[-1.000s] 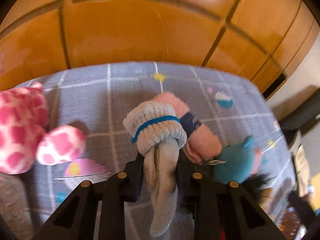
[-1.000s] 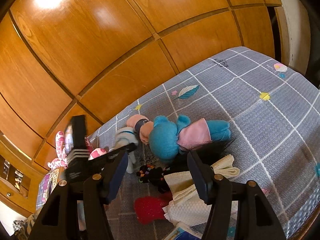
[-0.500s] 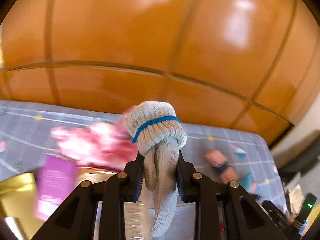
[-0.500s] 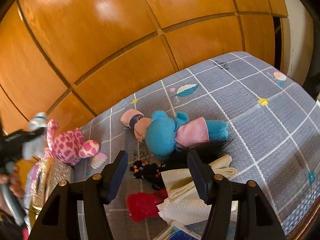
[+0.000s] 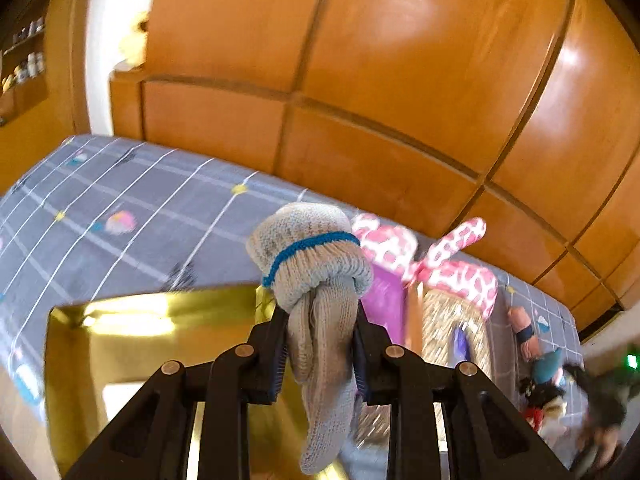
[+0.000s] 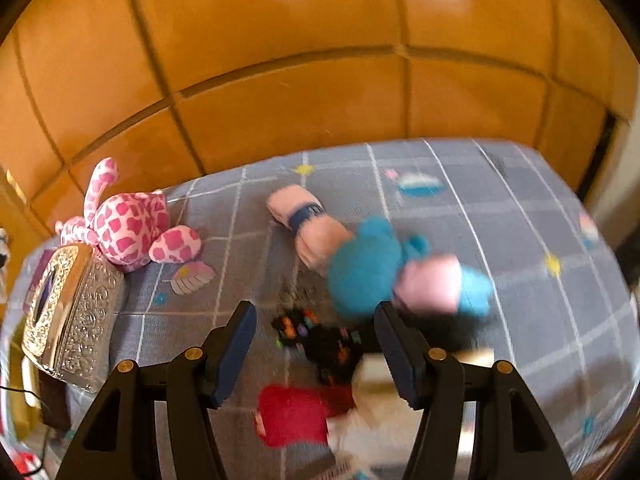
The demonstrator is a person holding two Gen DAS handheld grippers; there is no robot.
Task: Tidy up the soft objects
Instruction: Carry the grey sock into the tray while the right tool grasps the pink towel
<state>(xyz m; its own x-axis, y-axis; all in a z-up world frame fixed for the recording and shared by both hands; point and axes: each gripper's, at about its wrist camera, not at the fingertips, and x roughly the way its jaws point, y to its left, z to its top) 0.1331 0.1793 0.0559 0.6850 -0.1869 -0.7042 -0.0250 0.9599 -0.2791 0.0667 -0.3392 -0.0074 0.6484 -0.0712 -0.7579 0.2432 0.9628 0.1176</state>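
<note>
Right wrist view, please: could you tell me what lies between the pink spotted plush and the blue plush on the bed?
A rolled pink sock with a dark band lies between the pink spotted plush and the blue plush, touching the blue one.

Bright, glare on wood, motion blur

Left gripper (image 5: 320,344) pointing steeply downward, jaws pinching in on bundled grey sock (image 5: 316,276), pads pressing both sides, sock tail hanging down between black finger arms. Right gripper (image 6: 316,340) also tilting downward, jaws standing apart, blue pads (image 6: 240,344) gripping nothing, only air between them.
</note>
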